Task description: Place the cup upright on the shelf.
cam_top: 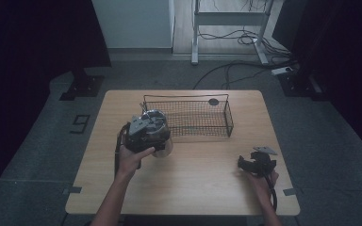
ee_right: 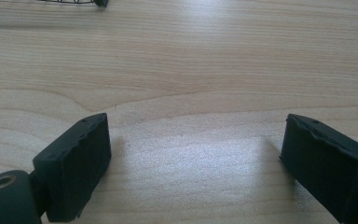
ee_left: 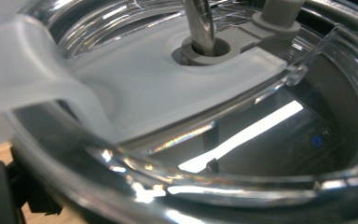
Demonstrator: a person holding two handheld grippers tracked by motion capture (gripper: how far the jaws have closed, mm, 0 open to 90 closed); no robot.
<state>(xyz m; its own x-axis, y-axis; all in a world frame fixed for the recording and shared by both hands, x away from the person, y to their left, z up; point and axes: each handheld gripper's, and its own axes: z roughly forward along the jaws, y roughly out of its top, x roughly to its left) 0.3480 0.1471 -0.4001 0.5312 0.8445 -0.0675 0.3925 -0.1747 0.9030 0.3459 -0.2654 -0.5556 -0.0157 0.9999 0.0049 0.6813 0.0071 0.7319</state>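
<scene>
A steel tumbler (cam_top: 164,142) with a clear lid (ee_left: 177,88) and a metal straw (ee_left: 200,23) is held just left of the wire basket (cam_top: 228,117). My left gripper (cam_top: 152,128) comes onto the tumbler from above and is shut on its lid rim. In the left gripper view the lid sits right up against the camera, with one black jaw at the bottom left corner. My right gripper (cam_top: 246,163) rests low on the table (cam_top: 193,188) at the right. Its jaws stand wide apart in the right gripper view (ee_right: 196,158), with bare wood between them.
The black wire basket stands at the back middle of the table with a small dark round thing (cam_top: 213,101) at its far edge. Cables and a desk frame (cam_top: 231,28) are on the floor beyond the table.
</scene>
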